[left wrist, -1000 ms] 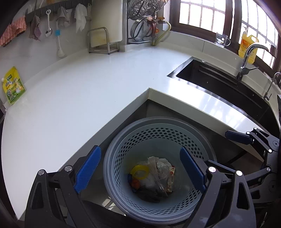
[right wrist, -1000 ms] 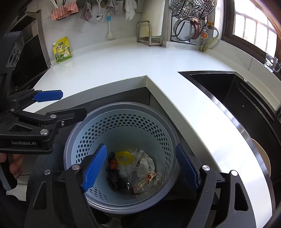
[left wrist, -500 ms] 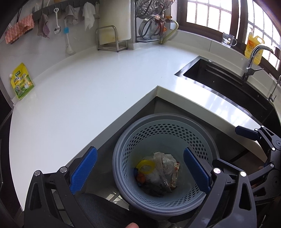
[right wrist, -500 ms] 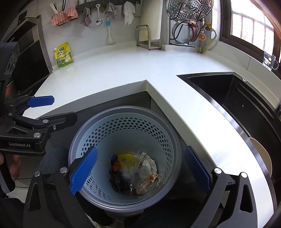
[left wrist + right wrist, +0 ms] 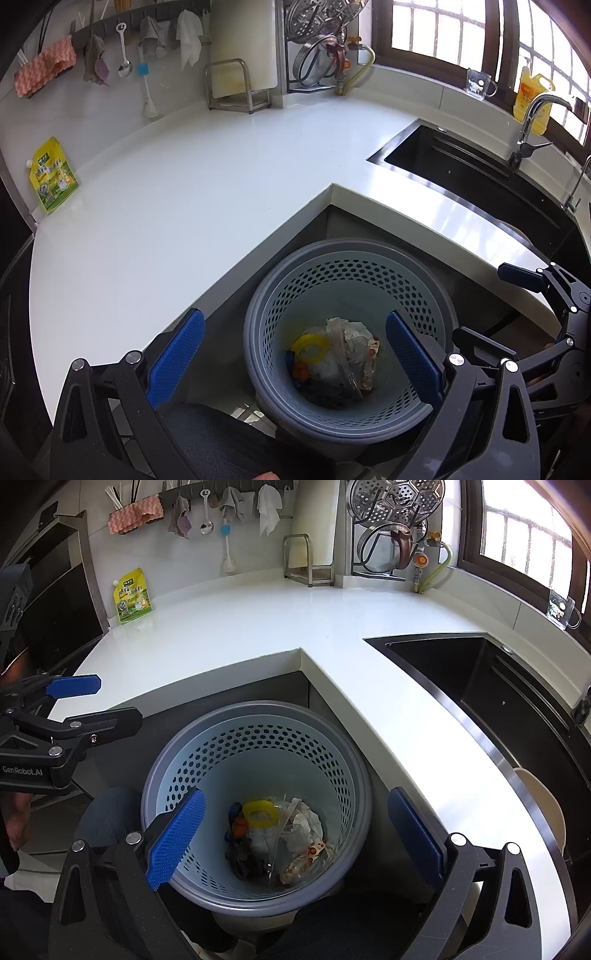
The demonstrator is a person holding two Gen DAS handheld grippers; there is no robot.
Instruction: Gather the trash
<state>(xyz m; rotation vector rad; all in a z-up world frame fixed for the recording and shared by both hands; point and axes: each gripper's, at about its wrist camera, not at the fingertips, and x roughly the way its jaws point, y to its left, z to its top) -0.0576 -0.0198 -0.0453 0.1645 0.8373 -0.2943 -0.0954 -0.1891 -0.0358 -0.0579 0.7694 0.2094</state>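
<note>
The trash lies heaped at the bottom of the bin, a round grey-blue perforated basket standing on the floor in the inner corner of the L-shaped counter. In the heap are crumpled clear plastic and white paper, a yellow ring, something orange and dark scraps. The right wrist view shows the same heap in the bin, with the ring on its left side and a red-printed wrapper on its right.

The left gripper hangs above the bin, its blue fingers spread wide and holding nothing; one pad sits over the counter edge left of the bin, the other over the bin's right rim. The right gripper is likewise spread wide and empty, its pads either side of the bin mouth. Each gripper shows in the other's view: the right one at the far right edge, the left one at the far left edge.

The counter is white. On it, against the back wall, leans a yellow-green pouch. Further along stands a metal rack, and cloths and utensils hang on a rail above. To the right is a dark sink with a tap, and a yellow bottle stands by the window.
</note>
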